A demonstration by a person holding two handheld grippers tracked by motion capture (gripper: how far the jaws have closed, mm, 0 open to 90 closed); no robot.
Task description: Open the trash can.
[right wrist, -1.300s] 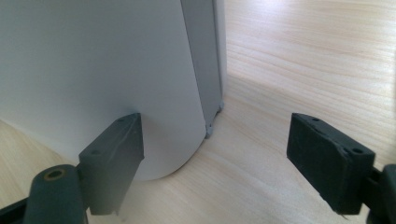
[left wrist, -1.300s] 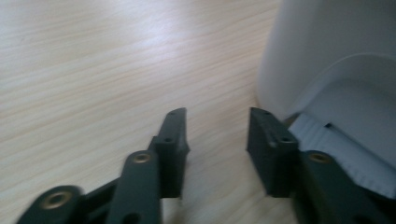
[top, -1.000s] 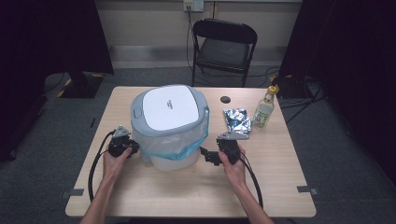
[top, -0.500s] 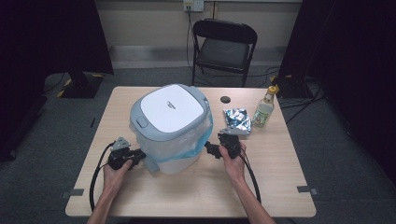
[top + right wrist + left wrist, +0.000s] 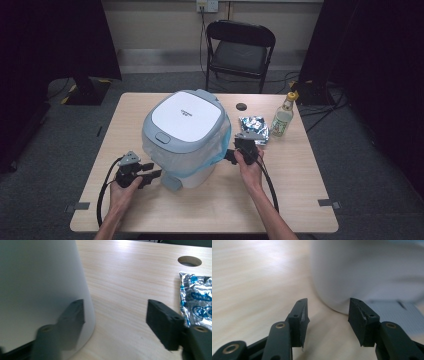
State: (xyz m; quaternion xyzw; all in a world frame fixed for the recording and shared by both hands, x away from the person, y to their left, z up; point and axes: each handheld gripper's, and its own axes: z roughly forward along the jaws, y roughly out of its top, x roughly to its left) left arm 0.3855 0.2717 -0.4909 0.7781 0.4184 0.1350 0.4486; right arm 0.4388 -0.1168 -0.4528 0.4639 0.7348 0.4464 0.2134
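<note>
A white lidded bin (image 5: 182, 137) w/ a grey-blue lid and a blue-edged bag liner stands mid-table, nearer the person's side. Left gripper (image 5: 156, 174) sits low at the bin's front-left foot, jaws just opened partway; in the left gripper view (image 5: 328, 315) nothing lies btwn them, and the bin's curved base (image 5: 367, 272) and a grey pedal-like tab (image 5: 397, 315) lie just ahead. Right gripper (image 5: 229, 156) is at the bin's right side, just beside the wall; in the right gripper view (image 5: 116, 317) its jaws stand wide w/ bare table (image 5: 125, 290) btwn them, one jaw in front of the white wall (image 5: 40, 290).

The work looks like handling the bin, maybe turning or steadying it. To do it well: bring both grippers against opposite sides before pushing, press low near the base so it doesn't tip, and keep the jaws off the thin liner. Watch the foil packet (image 5: 253, 129) and bottle (image 5: 282, 118) near the right hand.
</note>
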